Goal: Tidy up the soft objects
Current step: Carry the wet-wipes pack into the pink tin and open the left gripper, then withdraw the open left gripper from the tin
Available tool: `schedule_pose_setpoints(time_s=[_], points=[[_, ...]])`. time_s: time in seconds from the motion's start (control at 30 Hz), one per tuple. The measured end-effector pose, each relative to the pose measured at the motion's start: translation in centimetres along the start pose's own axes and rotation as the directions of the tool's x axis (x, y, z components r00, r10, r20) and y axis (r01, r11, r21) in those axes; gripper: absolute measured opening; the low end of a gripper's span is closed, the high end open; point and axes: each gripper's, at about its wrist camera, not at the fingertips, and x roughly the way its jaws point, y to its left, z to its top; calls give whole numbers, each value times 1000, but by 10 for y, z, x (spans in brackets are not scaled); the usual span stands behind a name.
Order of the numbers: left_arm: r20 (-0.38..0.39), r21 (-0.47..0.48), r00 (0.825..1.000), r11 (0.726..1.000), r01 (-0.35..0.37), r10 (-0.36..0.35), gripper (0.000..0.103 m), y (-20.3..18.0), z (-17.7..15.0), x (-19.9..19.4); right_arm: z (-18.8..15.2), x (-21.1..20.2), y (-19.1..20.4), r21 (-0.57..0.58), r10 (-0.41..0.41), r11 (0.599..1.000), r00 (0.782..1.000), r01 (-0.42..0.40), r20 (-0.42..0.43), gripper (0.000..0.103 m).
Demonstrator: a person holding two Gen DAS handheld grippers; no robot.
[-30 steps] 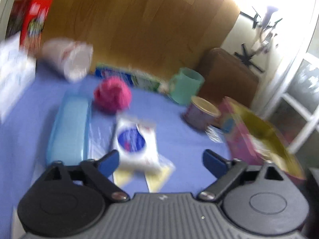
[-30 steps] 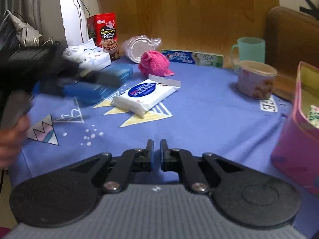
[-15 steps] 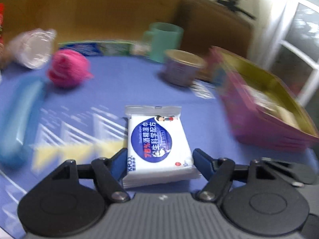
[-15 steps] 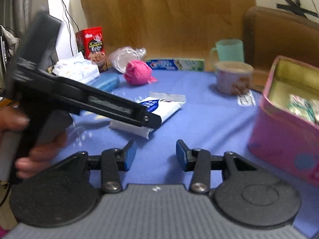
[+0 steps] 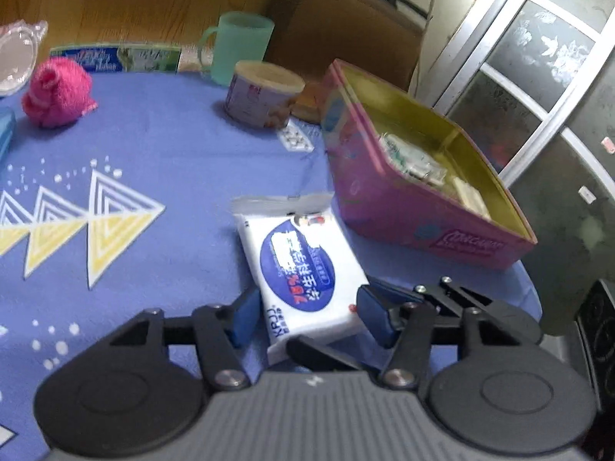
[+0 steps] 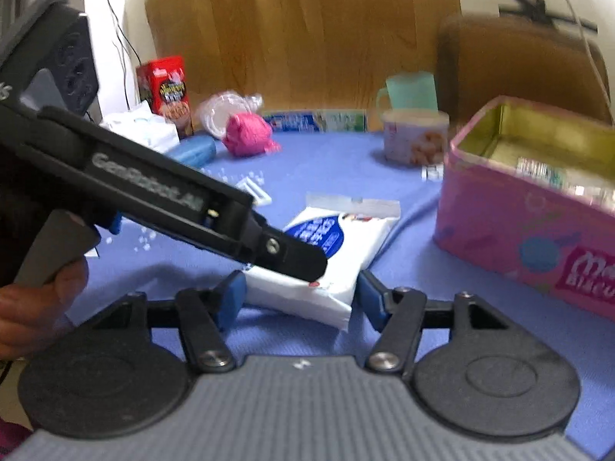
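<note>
A white wet-wipes pack (image 5: 303, 269) with a blue oval label lies on the blue tablecloth beside a pink tin box (image 5: 415, 207). My left gripper (image 5: 309, 319) is open with a blue pad on each side of the pack's near end. My right gripper (image 6: 300, 299) is open too, its pads on either side of the same pack (image 6: 338, 253). The left gripper's black body (image 6: 153, 199) crosses the right wrist view over the pack. A pink plush toy (image 5: 57, 92) sits at the far left. The open tin (image 6: 530, 199) holds a few packets.
A green mug (image 5: 238, 48), a lidded snack cup (image 5: 261, 94) and a toothpaste box (image 5: 115, 57) stand at the back. A red cereal box (image 6: 165, 92), a clear plastic bag (image 6: 226, 111), a blue case (image 6: 196, 150) and a brown chair (image 6: 519, 69) are around.
Both grippers moved to the wipes pack. The right gripper went from shut to open. The pack now lies close to the pink tin, further right than before.
</note>
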Motion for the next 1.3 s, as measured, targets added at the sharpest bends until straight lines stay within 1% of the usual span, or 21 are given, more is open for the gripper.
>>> schedule_pose_setpoints(time_s=[0.1,0.2,0.27,0.33,0.43,0.5,0.53,0.57,0.6,0.63,0.67,0.7,0.73,0.77,0.87,0.93,0.97,1.07,1.13,1.17,1.3], points=[[56,31,998,999,20,-21,55,-16,14,-8,8,-14,6,-45,-29,998,995,33,92,64],[108,109,993,993,38,-50,55,-40,32,-14,18,-33,2,-47,-67,996,980,77,190,64],[120,173,990,984,50,-71,55,-60,49,-5,24,-45,-4,-56,-120,989,960,139,254,64],[124,229,987,971,67,-97,55,-82,65,12,27,-53,-16,-59,-186,975,936,213,298,64],[117,285,985,954,89,-127,56,-109,85,48,31,-60,-48,-2,-289,952,906,305,309,64],[117,301,985,950,87,-127,62,-127,95,74,33,-58,-72,32,-352,932,885,360,305,64],[115,305,986,949,78,-119,62,-133,99,85,34,-54,-86,41,-398,913,868,405,298,63],[116,311,989,949,55,-96,62,-140,102,96,35,-48,-98,45,-452,887,843,460,293,64],[120,312,991,950,23,-63,62,-146,103,105,35,-39,-114,46,-533,839,799,543,278,64],[122,307,992,952,0,-39,62,-147,103,109,34,-33,-128,53,-597,795,762,605,251,64],[120,297,992,955,-10,-27,62,-144,101,109,35,-32,-140,77,-631,772,745,631,218,64],[116,290,993,957,-7,-27,62,-141,98,106,33,-38,-153,138,-627,779,753,612,200,63],[114,289,993,957,-8,-26,63,-139,95,106,30,-46,-160,191,-609,793,765,579,210,64],[116,290,993,957,-23,-11,66,-137,93,103,26,-54,-163,229,-599,799,769,556,222,64],[117,289,991,953,-90,58,71,-132,86,97,19,-61,-158,240,-598,799,772,552,216,64],[106,284,990,952,-118,91,75,-130,82,94,14,-65,-152,269,-575,813,787,517,223,64],[106,283,988,949,-135,109,78,-130,80,91,12,-68,-147,284,-567,817,791,503,230,64],[113,296,987,944,-145,116,79,-131,73,81,10,-70,-126,296,-549,827,802,479,235,64],[136,307,980,934,-181,145,80,-133,68,73,12,-71,-118,291,-532,838,812,462,242,64],[142,311,979,932,-184,146,81,-133,65,69,13,-72,-113,284,-528,841,813,461,243,64],[145,286,977,938,-194,158,84,-124,59,55,14,-75,-101,271,-519,847,819,457,245,64]])
